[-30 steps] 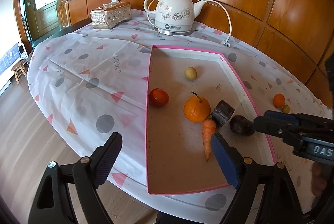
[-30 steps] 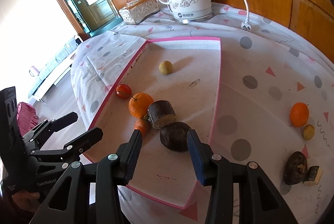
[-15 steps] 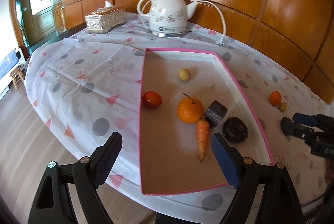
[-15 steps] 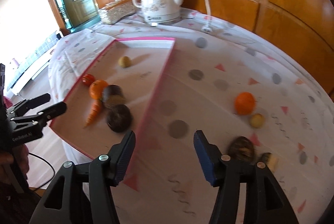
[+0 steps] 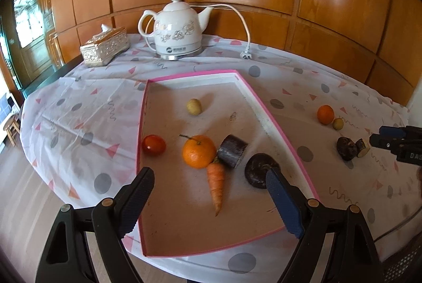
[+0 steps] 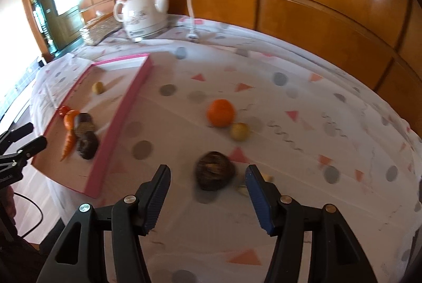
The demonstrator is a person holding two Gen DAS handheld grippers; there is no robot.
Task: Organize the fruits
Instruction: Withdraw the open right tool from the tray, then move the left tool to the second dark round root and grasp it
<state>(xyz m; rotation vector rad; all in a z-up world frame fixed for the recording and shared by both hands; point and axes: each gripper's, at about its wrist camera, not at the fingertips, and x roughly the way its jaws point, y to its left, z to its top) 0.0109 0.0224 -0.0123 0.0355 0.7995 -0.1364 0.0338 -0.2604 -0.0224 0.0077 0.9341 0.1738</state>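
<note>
So this is roughly the halfway mark, maybe a bit past. The pink tray [image 5: 279,130] already has six things sitting in it: a small yellowish fruit [image 5: 194,106] up near the far end, a tomato [image 5: 154,144] by the left rim, an orange [image 5: 198,151], a carrot [image 5: 216,182] lying right against it, a dark cut chunk [image 5: 233,150] and a dark round fruit [image 5: 259,170] close to the right rim. What's left is out on the tablecloth [image 6: 290,87] to the right of the tray: a second orange [image 6: 221,113], a little yellow fruit [image 6: 239,131] just beside it, a dark round one [image 6: 214,173], and a small cut piece [image 5: 363,148] touching that one. The right gripper [image 6: 206,193] is spread with nothing between the pads, hanging just short of the dark round one, so I'd guess that goes in next. The left gripper [image 5: 209,200] is spread wide too, empty, hovering over the near end of the tray. Four pieces to go by my count. The kettle [image 5: 176,29] and tissue box [image 5: 105,46] at the back look like bystanders.
</note>
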